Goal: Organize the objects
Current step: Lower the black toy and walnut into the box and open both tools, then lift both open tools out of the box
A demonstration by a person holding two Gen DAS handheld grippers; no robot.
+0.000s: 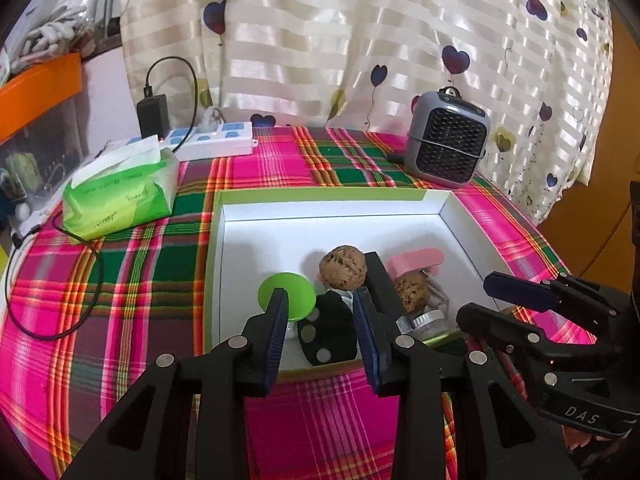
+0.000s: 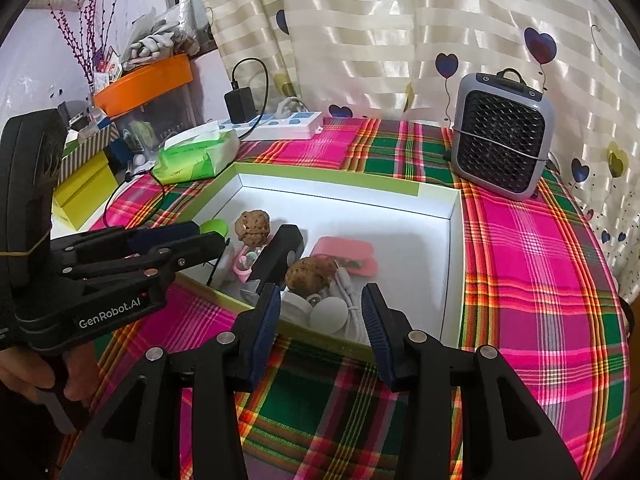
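A white box with a green rim (image 1: 332,208) (image 2: 448,272) lies on the plaid tablecloth. In it lie two walnuts (image 1: 343,268) (image 2: 310,274), a green round lid (image 1: 286,294), a black block (image 1: 378,280) (image 2: 276,256), a pink case (image 1: 416,262) (image 2: 346,254) and white earphones (image 2: 332,310). My left gripper (image 1: 320,332) is open and empty above the box's near edge. My right gripper (image 2: 320,328) is open and empty at the box's near right side; it also shows in the left wrist view (image 1: 504,296).
A green tissue pack (image 1: 120,192) (image 2: 196,156) and a white power strip with a black charger (image 1: 212,140) (image 2: 280,124) sit at the back left. A grey mini fan (image 1: 448,140) (image 2: 500,136) stands at the back right. A curtain hangs behind.
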